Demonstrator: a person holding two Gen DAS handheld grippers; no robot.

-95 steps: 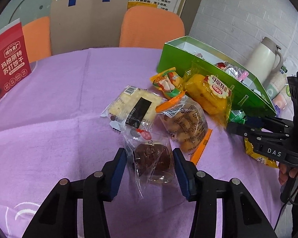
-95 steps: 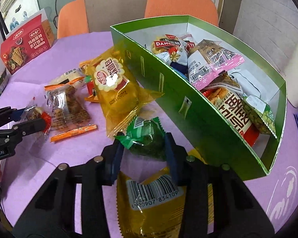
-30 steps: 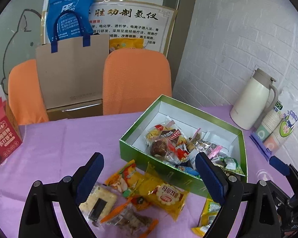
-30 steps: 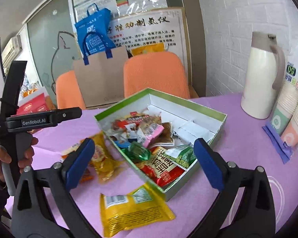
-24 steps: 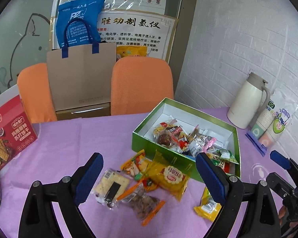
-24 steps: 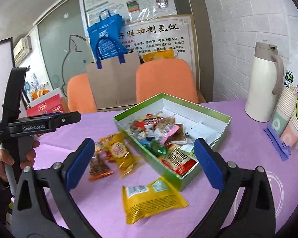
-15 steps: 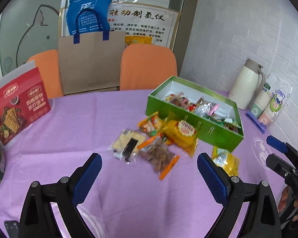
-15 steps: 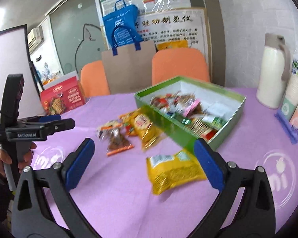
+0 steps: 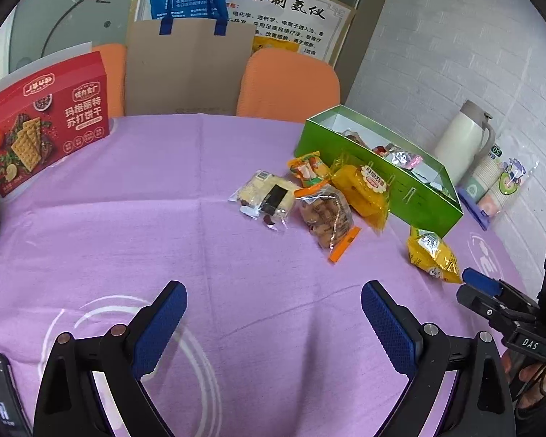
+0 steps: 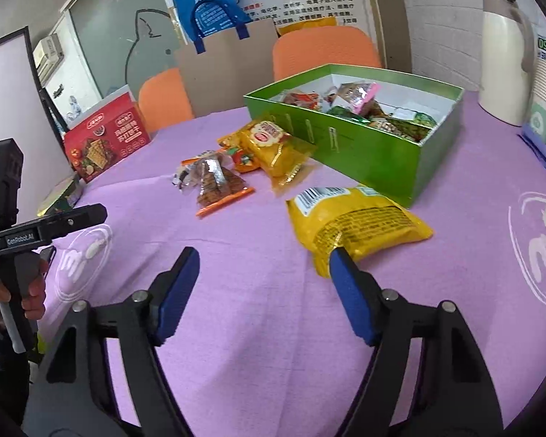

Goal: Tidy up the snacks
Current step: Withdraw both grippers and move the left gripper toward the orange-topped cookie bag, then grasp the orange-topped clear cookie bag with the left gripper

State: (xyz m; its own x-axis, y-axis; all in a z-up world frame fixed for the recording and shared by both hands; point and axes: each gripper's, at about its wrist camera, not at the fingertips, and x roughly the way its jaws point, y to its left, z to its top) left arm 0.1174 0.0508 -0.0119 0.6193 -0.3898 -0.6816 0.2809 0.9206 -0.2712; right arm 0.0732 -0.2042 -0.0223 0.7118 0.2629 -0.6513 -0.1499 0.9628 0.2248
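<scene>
**Both grippers empty, 5 packs left outside box**

Left gripper: fingers spread wide, nothing btwn them, low over bare purple tablecloth, well short of the snacks. Right gripper: also spread and empty; its right fingertip sits just beside the near corner of the yellow snack bag, prob. lined up there bc that bag is the closest loose item on its side.

Green box is open-topped w/ several wrapped snacks already piled inside, so it reads as the collection point. Remaining packs lie in a cluster right against its long front wall, handy for short lifts over the rim:
- yellow cake pack, leaning on/touching the wall
- orange-edged clear pack of brown pieces
- cracker pack w/ black label
- small orange candy pack

The yellow snack bag lies apart, near the box's end corner, barcode up.

Red cracker carton stands upright at far left, well apart; can't tell if it's part of the job. Thermos and paper cups stand past the box.

Judgement: roughly halfway; right side likely takes the bag.
</scene>
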